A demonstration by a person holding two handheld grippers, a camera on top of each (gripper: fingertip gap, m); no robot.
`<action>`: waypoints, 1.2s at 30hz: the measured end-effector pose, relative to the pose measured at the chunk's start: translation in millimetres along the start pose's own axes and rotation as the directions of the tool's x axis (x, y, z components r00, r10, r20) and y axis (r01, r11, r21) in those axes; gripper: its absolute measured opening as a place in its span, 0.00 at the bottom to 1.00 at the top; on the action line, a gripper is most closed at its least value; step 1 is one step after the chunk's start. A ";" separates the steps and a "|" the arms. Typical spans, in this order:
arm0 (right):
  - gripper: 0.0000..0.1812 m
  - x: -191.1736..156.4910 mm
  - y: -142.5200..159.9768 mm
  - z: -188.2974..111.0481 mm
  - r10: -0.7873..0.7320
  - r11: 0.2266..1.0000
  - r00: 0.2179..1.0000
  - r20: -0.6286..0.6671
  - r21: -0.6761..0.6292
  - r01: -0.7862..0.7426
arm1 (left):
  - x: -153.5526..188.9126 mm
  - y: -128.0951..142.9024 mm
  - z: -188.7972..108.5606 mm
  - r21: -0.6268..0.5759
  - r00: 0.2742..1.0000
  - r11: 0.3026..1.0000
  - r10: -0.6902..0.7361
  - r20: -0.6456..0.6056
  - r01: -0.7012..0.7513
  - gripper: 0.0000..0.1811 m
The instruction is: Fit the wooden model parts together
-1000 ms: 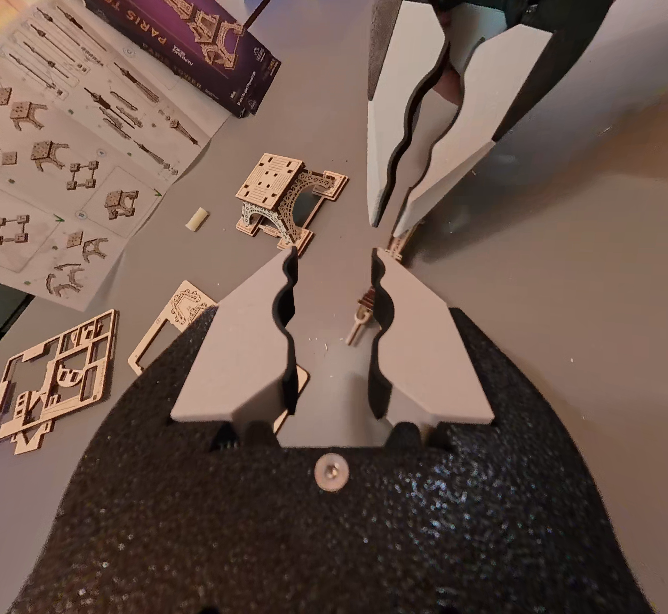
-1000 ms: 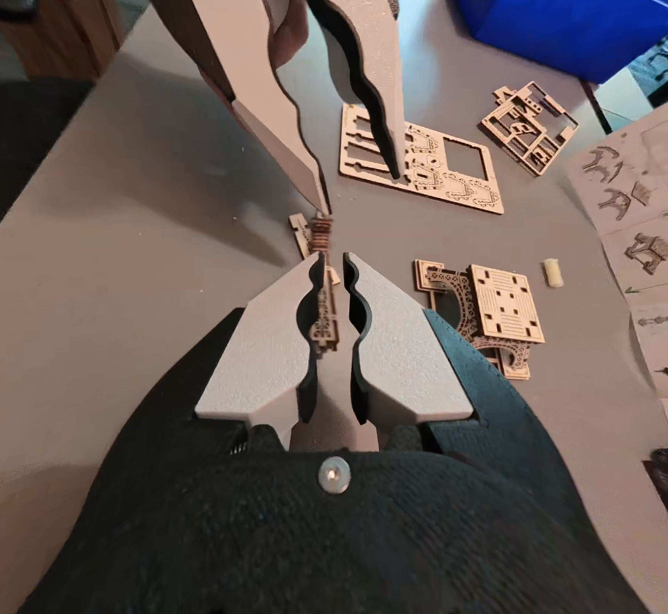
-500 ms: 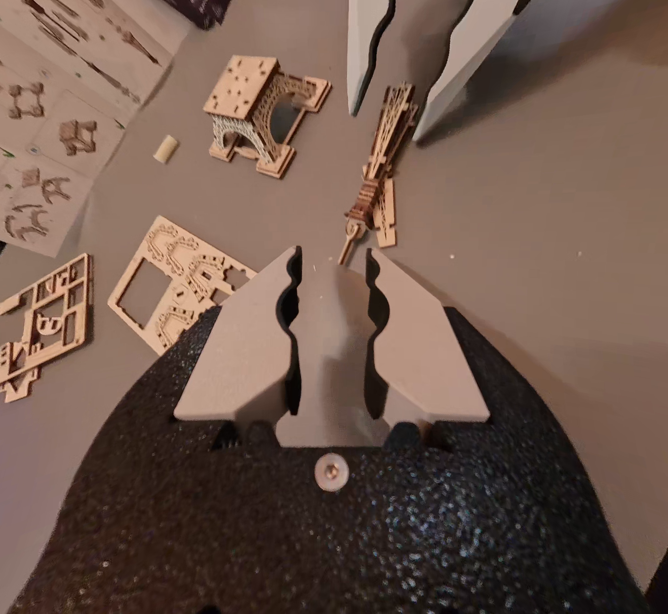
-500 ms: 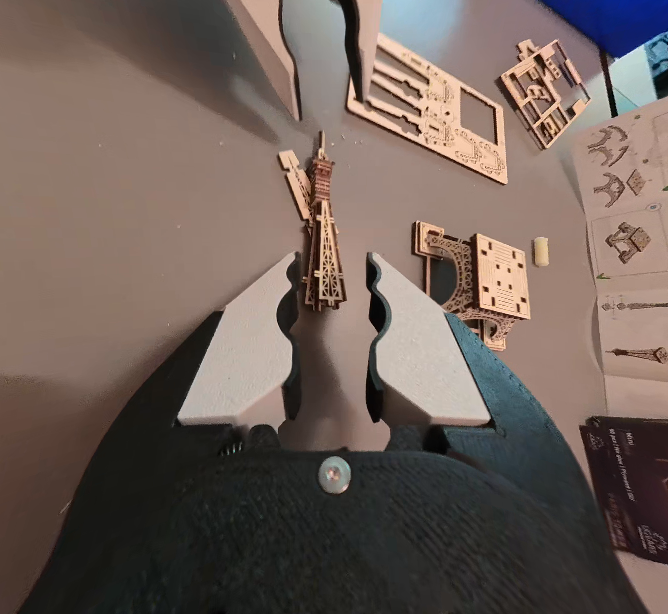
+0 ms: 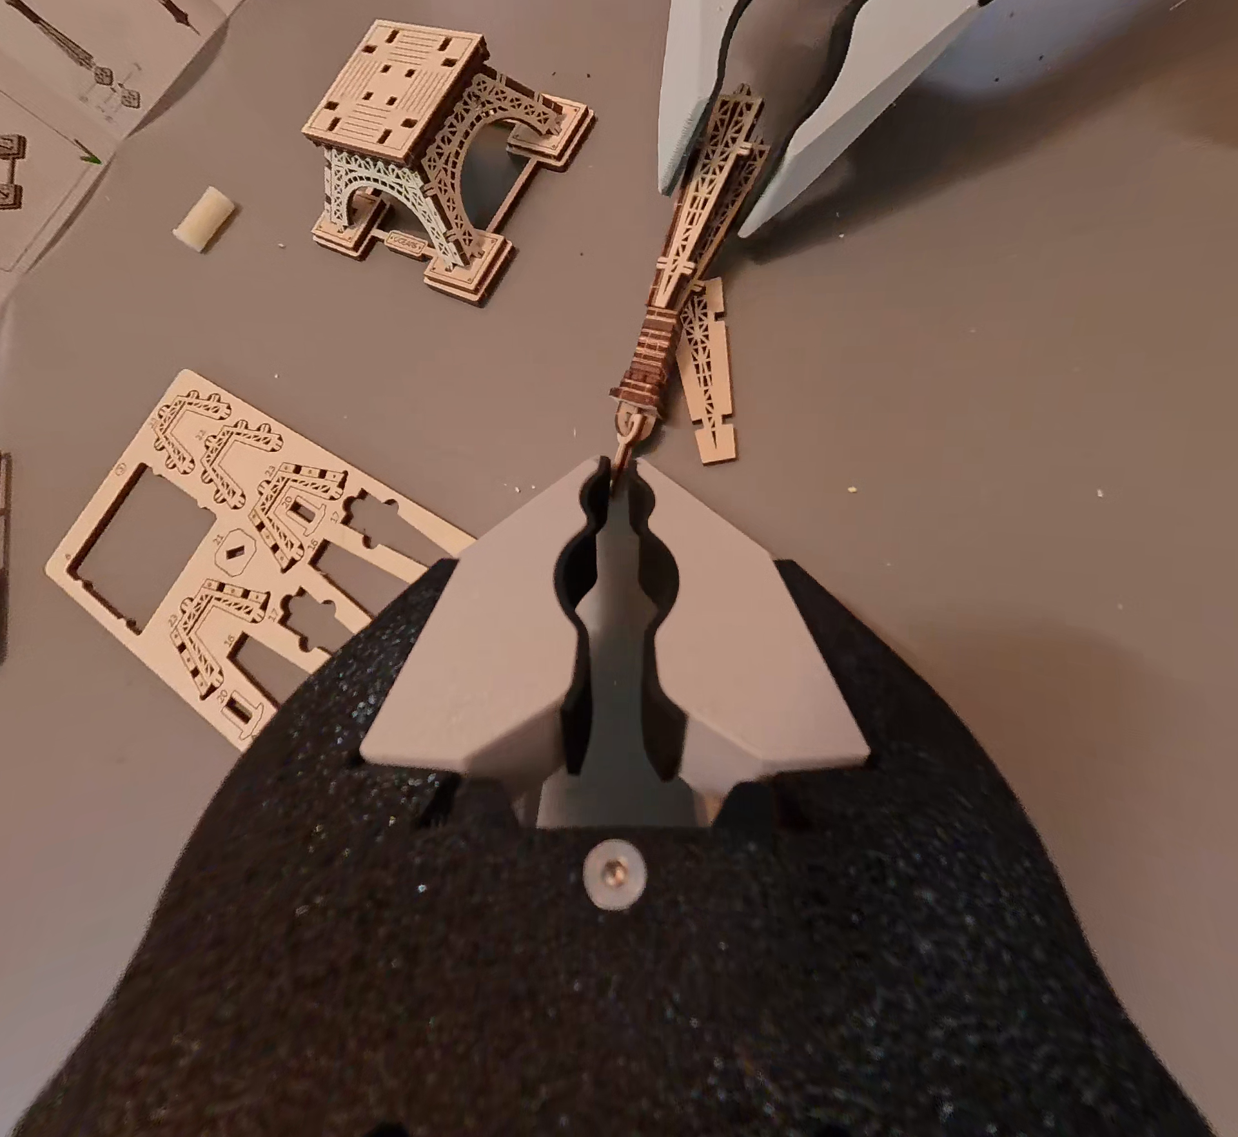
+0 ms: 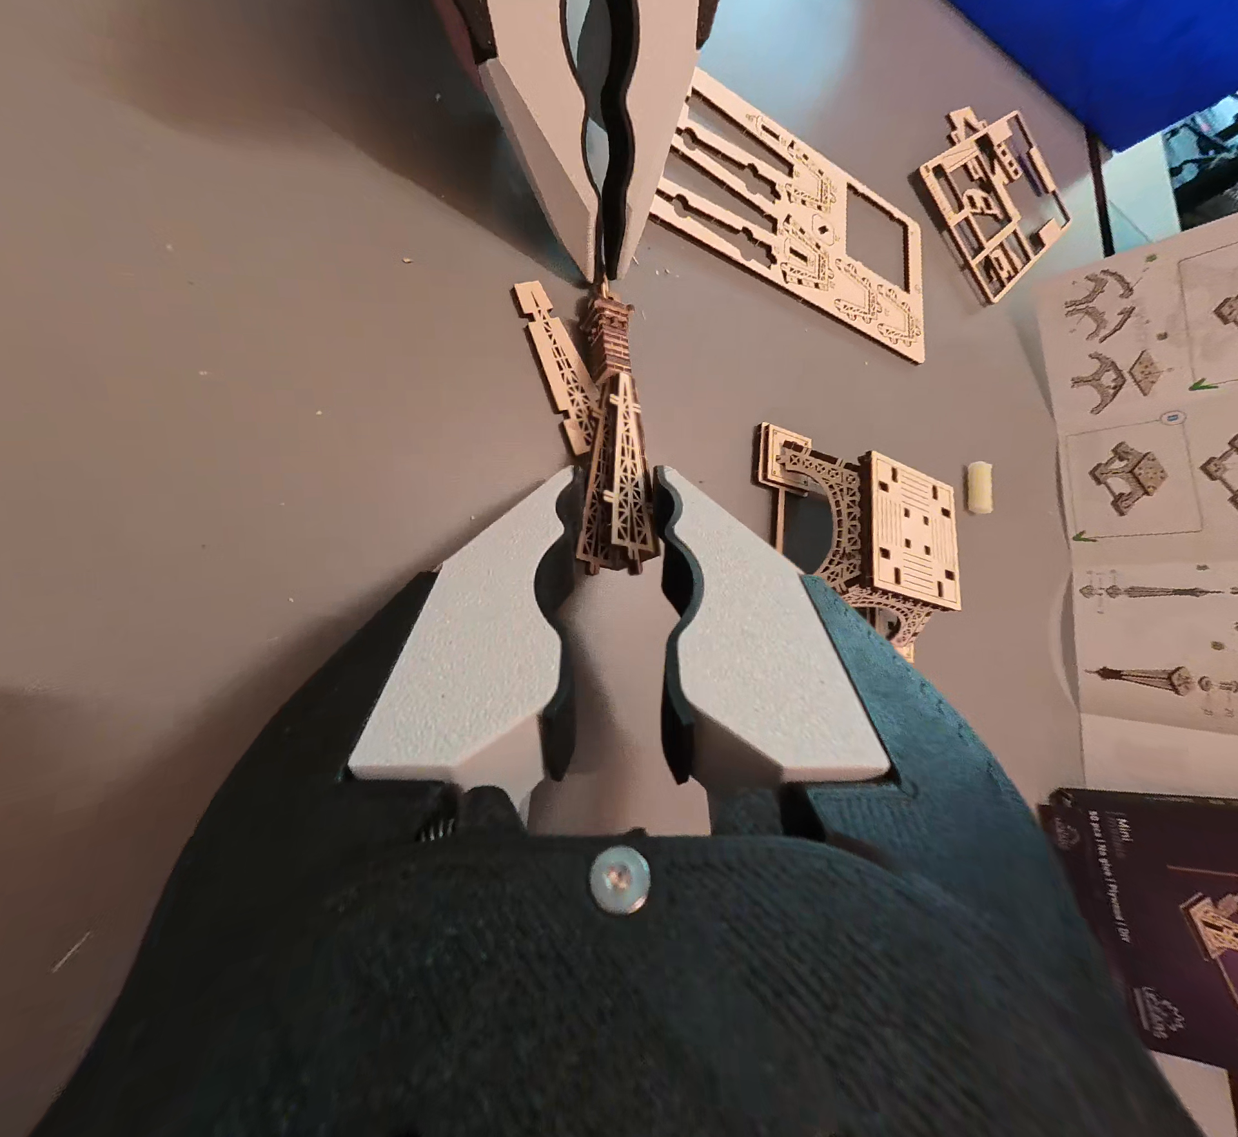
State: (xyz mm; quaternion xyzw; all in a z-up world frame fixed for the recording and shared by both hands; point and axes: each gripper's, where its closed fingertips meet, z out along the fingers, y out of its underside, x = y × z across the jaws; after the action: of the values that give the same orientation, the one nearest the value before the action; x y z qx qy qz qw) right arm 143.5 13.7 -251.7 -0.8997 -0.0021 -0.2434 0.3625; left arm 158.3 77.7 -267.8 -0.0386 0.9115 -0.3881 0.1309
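Wooden spire section observed lying on grey surface, between both claws. Left claw clenched on thin tip of spire. Right claw released, jaws parted either side of spire's wide latticed end; contact there cannot be told. Loose flat lattice strip noted just beside spire, partly under it. Assembled arched tower base seen standing apart on surface. Part sheet lies near left claw.
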 end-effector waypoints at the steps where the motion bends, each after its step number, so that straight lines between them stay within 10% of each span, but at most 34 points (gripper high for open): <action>1: 0.10 -0.2 0.5 0.5 -0.012 1.000 1.000 -0.001 -0.003 0.012 | -0.6 0.1 -0.1 0.000 1.000 1.000 -0.002 0.005 0.002 0.02; 16: 0.10 -5.7 3.9 5.3 0.025 1.000 0.998 0.063 0.007 -0.025 | -6.2 -1.8 1.5 -0.011 0.984 0.985 -0.175 -0.044 0.175 0.03; 29: 0.09 -2.8 3.9 4.5 0.380 0.917 0.884 0.272 0.013 -0.398 | -6.6 -8.4 -10.0 0.051 0.999 0.999 -0.007 0.036 0.005 0.15; 36: 0.08 22.7 4.6 0.6 0.343 0.929 0.928 0.145 0.092 -0.358 | -11.0 -11.5 -11.3 0.068 0.996 0.998 0.008 0.091 -0.014 0.15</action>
State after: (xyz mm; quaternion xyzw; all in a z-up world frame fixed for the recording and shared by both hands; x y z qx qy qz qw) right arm 164.6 6.8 -245.1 -0.8764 0.1218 -0.1166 0.4511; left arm 165.5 79.5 -249.7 -0.0464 0.8909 -0.4163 0.1754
